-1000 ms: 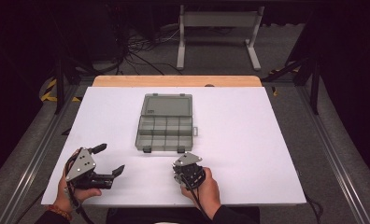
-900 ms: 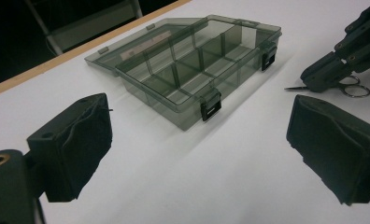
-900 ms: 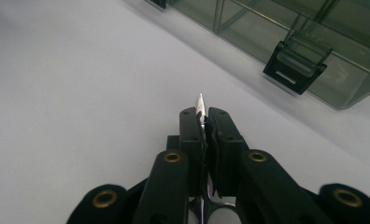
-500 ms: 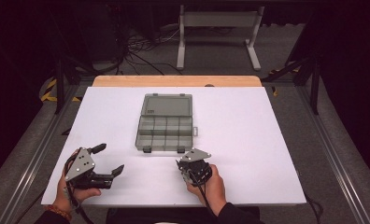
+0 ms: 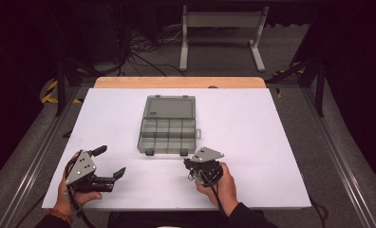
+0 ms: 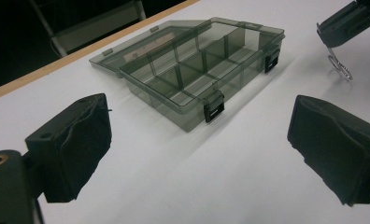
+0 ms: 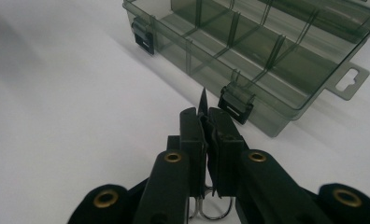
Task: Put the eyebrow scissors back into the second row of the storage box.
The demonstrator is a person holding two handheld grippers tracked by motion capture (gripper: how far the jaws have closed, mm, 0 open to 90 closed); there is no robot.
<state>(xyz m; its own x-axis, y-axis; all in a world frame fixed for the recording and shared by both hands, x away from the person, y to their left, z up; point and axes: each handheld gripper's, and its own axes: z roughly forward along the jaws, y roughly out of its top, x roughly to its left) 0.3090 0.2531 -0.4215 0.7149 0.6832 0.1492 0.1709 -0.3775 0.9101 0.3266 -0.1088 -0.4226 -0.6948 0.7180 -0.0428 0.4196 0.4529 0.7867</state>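
Observation:
A smoky transparent compartment box (image 5: 168, 129) lies open mid-table, its lid flat behind it and its compartments empty (image 6: 197, 70) (image 7: 267, 46). My right gripper (image 5: 191, 165) hovers just off the box's near right latch, raised a little above the table. Its jaws (image 7: 206, 116) are shut on a small dark clip-like piece (image 7: 203, 100) with silver wire loops (image 6: 337, 65). My left gripper (image 5: 111, 161) rests at the near left of the table, jaws open with nothing between them (image 6: 199, 149), and faces the box.
The white tabletop (image 5: 271, 142) has a wooden strip along its far edge (image 5: 176, 82). Behind the table stand a metal frame (image 5: 221, 33) and loose cables on the floor. Dark rails run along both sides of the table.
My right gripper has risen and shifted a little to the right and toward the box, still shut on the small piece. The left gripper has not moved.

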